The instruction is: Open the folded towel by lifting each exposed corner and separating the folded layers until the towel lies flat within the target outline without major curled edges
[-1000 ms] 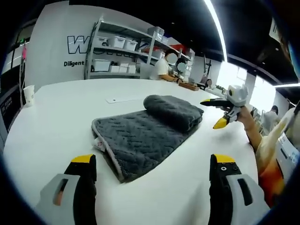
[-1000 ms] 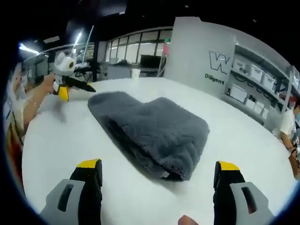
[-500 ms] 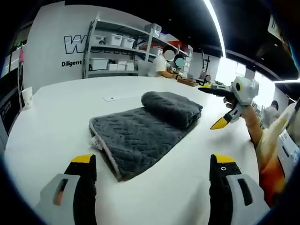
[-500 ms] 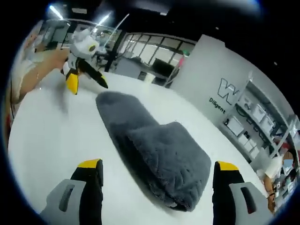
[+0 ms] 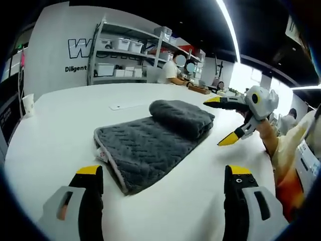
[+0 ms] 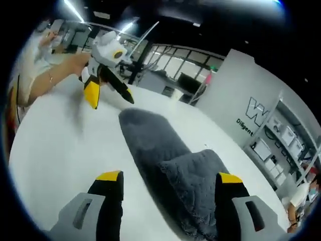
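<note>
Right gripper view: towel (image 6: pixel 173 163) between jaws

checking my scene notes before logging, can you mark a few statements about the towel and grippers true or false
1. The grey towel lies fully spread out flat. False: one end is still folded over into a thick bundle.
2. The left gripper has its jaws apart and holds nothing. True.
3. The right gripper is clamped on a towel corner. False: its yellow-tipped jaws stand open in the air beside the folded end, apart from the cloth.
4. The towel rests on a white table. True.
5. A paper cup stands on top of the towel. False: it stands at the far edge of the table, away from the towel.
</note>
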Action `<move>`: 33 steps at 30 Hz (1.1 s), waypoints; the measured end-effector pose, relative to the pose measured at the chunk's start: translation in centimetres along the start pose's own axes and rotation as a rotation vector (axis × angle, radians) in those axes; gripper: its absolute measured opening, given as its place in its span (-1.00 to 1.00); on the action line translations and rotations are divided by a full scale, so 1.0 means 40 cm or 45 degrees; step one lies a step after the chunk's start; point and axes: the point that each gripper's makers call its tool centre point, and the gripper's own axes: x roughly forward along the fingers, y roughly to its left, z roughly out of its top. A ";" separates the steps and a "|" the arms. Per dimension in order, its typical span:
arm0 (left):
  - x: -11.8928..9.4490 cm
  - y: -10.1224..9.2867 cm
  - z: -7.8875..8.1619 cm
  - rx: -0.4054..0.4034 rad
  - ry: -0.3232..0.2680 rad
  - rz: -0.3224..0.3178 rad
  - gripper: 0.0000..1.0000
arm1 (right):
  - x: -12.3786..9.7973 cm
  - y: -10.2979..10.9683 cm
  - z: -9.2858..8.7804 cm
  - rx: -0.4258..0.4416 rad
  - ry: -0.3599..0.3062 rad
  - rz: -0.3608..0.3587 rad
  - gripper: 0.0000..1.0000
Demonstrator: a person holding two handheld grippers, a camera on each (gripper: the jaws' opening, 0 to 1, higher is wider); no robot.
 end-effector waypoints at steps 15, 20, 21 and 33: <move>-0.002 -0.002 -0.004 -0.004 0.010 -0.001 0.97 | 0.032 -0.003 0.020 -0.143 -0.018 -0.064 -0.10; -0.002 -0.001 -0.003 -0.003 0.009 0.000 0.96 | 0.042 -0.007 -0.002 -0.160 0.021 -0.085 -0.27; -0.002 -0.002 -0.003 -0.002 0.008 -0.001 0.96 | 0.045 -0.006 -0.007 -0.169 0.031 -0.089 -0.32; -0.003 -0.009 -0.006 0.003 0.017 -0.012 0.94 | 0.085 0.019 -0.030 -0.261 0.095 -0.086 -0.35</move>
